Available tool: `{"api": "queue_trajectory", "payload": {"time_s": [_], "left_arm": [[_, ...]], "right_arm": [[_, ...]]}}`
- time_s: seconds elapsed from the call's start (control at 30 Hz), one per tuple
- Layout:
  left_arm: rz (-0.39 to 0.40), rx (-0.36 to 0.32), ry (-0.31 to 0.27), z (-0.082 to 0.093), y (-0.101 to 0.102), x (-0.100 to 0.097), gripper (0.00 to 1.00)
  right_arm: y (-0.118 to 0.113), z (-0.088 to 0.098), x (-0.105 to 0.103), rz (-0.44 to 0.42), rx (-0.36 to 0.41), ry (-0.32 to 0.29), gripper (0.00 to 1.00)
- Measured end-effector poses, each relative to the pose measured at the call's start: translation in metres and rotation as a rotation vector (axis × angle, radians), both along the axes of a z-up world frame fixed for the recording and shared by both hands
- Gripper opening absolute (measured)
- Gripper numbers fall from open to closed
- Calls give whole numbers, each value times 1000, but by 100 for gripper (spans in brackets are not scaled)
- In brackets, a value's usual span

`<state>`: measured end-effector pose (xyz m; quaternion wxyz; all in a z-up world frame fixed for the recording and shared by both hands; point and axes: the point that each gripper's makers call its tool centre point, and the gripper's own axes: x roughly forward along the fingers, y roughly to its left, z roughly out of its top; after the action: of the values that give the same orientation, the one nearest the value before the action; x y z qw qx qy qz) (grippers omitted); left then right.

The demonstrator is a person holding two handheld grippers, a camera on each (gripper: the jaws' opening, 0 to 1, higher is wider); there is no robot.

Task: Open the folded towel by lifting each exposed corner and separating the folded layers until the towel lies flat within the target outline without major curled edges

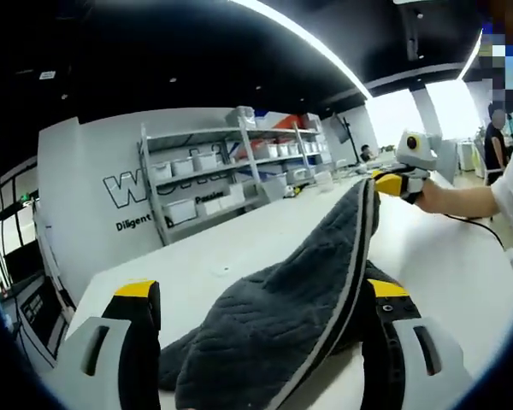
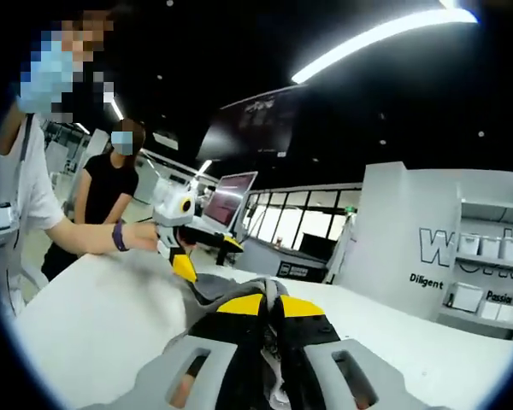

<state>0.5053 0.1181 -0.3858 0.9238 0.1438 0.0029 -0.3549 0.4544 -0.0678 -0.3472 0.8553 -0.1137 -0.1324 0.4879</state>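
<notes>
A dark grey quilted towel (image 1: 282, 316) with a paler grey border stretches in a raised ridge across the white table (image 1: 239, 239). Its near end lies between the wide-apart jaws of my left gripper (image 1: 261, 295), which is open around it. Its far corner is pinched by my right gripper (image 1: 393, 182), held up off the table by a person's hand. In the right gripper view the yellow-tipped jaws of the right gripper (image 2: 269, 303) meet on the towel (image 2: 227, 290). The left gripper (image 2: 185, 265) is beyond the cloth, in a hand.
Metal shelving with white bins (image 1: 214, 171) stands past the table's far edge against a lettered wall. A cable (image 1: 474, 224) trails over the table at the right. A second person in black (image 2: 111, 188) stands behind, near a monitor (image 2: 227, 201).
</notes>
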Motion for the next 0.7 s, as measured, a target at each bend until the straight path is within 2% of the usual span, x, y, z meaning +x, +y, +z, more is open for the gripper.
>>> {"api": "queue_trajectory", "payload": {"time_s": [0.2, 0.33, 0.53, 0.7], "left_arm": [[-8, -9, -17, 2, -2, -3, 96], [1, -11, -15, 1, -1, -2, 96], [11, -19, -12, 2, 3, 0, 96], [17, -20, -6, 0, 4, 3, 96]], "right_arm": [[-4, 14, -10, 0, 13, -40, 1], [-13, 22, -7, -33, 45, -42, 1], [-35, 26, 11, -101, 124, 7, 1], [-55, 21, 29, -174, 186, 83, 1]]}}
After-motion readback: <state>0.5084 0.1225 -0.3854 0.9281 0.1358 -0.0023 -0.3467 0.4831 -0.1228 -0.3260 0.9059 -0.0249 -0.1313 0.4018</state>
